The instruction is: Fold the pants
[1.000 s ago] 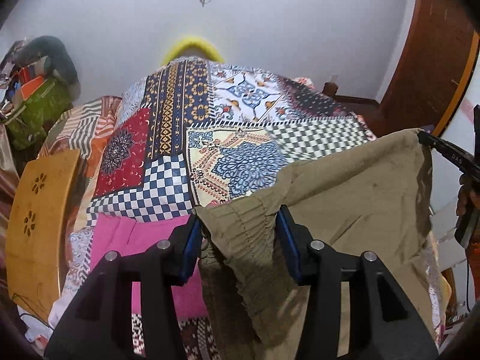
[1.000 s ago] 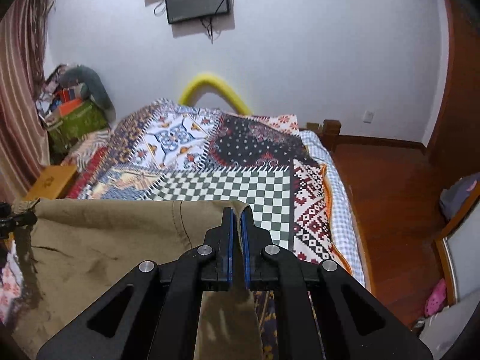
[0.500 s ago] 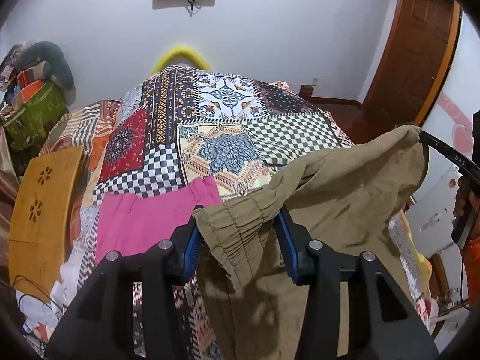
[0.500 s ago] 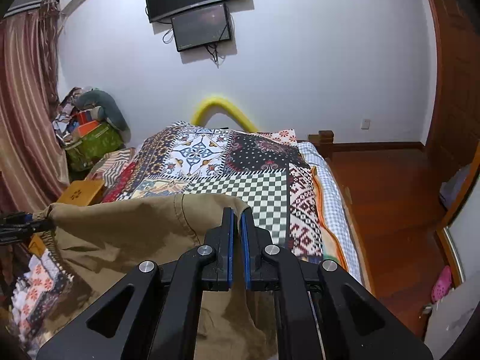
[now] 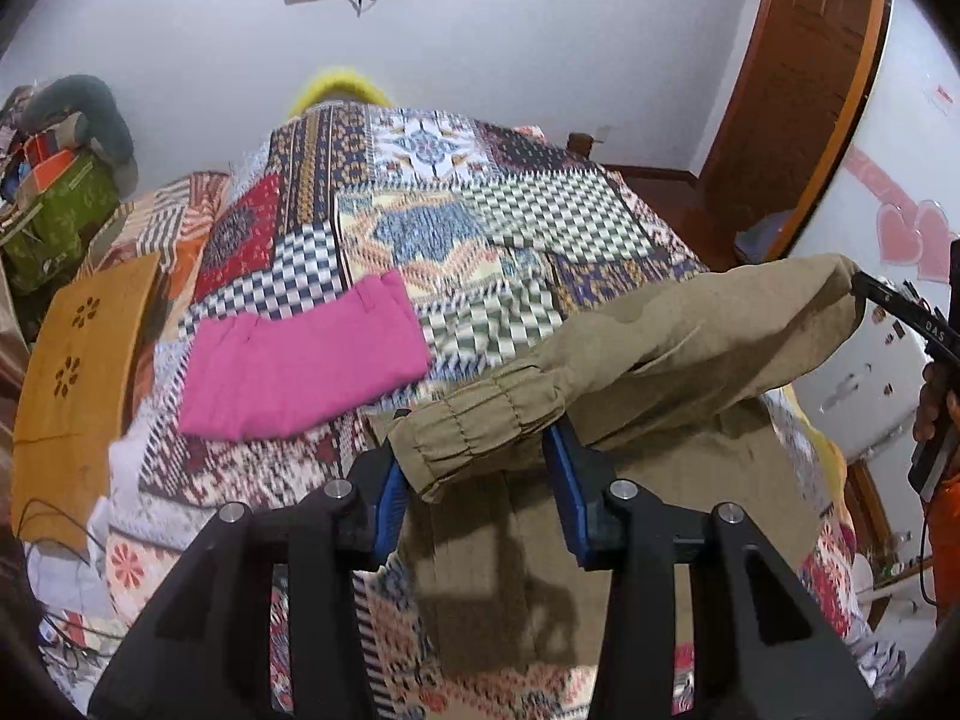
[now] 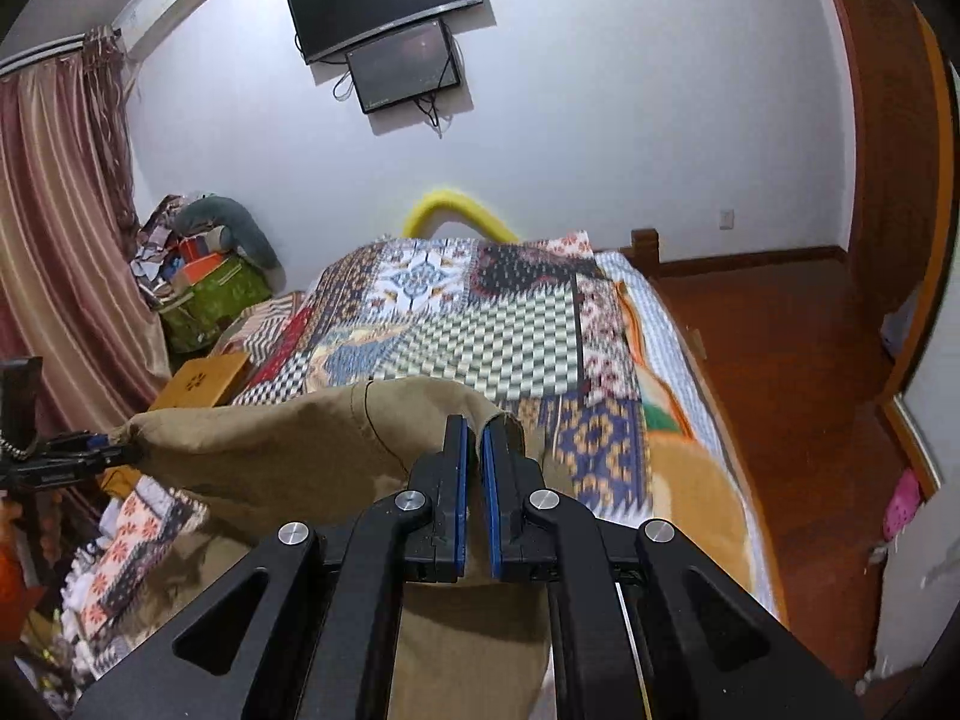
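Observation:
Khaki pants (image 5: pixel 690 348) hang stretched in the air between my two grippers, over the near end of the patchwork bed (image 5: pixel 480 222). My left gripper (image 5: pixel 480 456) has the gathered elastic waistband bunched between its blue pads, and its jaws are closing on it. In the right wrist view my right gripper (image 6: pixel 474 426) is shut on the other corner of the pants (image 6: pixel 270 450). The left gripper (image 6: pixel 90 450) shows at that view's left edge, and the right gripper (image 5: pixel 870 291) at the left wrist view's right edge. The lower part of the pants droops below, out of sight.
A folded pink garment (image 5: pixel 300 366) lies on the quilt, left of the pants. A wooden box (image 5: pixel 78 360) stands beside the bed on the left, with a pile of bags (image 5: pixel 54 192) behind it. Wooden floor (image 6: pixel 780 360) and a door (image 5: pixel 798 90) are to the right.
Both grippers have drawn back toward the near end of the bed with the pants held taut. The pink garment, partly hidden before, now lies fully uncovered.

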`<control>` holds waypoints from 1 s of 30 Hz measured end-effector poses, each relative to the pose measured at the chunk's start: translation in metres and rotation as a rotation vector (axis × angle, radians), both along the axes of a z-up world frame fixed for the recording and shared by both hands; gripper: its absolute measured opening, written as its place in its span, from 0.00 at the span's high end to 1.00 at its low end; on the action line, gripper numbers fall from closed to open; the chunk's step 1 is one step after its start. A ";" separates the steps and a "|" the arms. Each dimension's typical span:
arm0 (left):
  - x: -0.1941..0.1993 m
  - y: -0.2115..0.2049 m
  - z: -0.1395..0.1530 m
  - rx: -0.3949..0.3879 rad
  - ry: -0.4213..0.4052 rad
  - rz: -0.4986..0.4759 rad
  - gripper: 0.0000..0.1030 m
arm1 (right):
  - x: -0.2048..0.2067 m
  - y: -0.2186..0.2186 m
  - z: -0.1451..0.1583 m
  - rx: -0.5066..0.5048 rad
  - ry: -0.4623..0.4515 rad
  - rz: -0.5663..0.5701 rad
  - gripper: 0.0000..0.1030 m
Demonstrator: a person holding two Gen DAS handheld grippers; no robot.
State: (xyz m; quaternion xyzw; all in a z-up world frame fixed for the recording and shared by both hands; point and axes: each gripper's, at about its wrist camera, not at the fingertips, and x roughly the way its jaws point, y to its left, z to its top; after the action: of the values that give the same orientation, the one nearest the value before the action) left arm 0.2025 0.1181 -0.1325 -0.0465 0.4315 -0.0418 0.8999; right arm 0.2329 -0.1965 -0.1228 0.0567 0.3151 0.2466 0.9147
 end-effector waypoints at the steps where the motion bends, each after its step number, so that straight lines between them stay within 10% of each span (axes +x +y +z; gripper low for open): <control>1: -0.004 0.000 -0.004 -0.006 0.004 -0.001 0.60 | -0.005 -0.002 -0.003 0.001 0.008 0.000 0.96; 18: -0.065 0.010 -0.063 -0.100 0.118 0.021 0.74 | -0.089 -0.016 -0.086 -0.036 0.237 -0.005 0.95; 30: -0.087 0.010 -0.034 -0.024 0.050 0.038 0.74 | -0.110 -0.028 -0.088 -0.095 0.247 -0.023 0.94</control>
State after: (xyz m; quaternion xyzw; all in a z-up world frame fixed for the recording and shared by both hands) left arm 0.1152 0.1285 -0.1664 -0.0663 0.4525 -0.0287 0.8889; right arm 0.1230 -0.2246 -0.2104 0.0468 0.4359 0.2121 0.8734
